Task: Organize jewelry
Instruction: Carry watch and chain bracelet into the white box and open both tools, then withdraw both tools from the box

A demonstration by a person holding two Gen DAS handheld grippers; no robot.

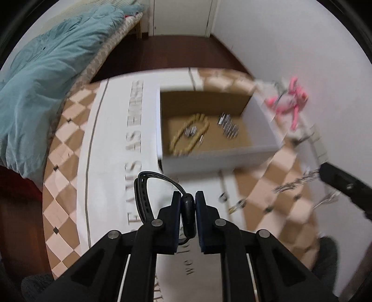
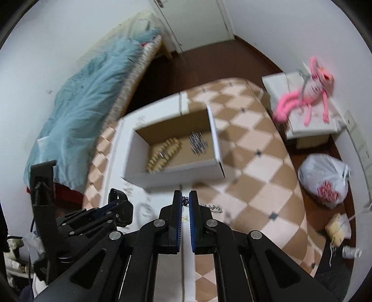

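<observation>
Tongs both closed: left tongs (image 1: 187, 197) on black watch (image 1: 187, 209), right tongs (image 2: 185, 196) on silver chain (image 2: 212, 208).

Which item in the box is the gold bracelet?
Find the open white cardboard box on the checkered tabletop. Inside, on its brown floor, the gold bracelet lies on the left. It is a big golden beaded loop; the pieces beside it are small and silver.

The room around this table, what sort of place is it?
Most likely a bedroom at home: a bed with a teal blanket, a closed door, and a pink plush toy on a box.
</observation>
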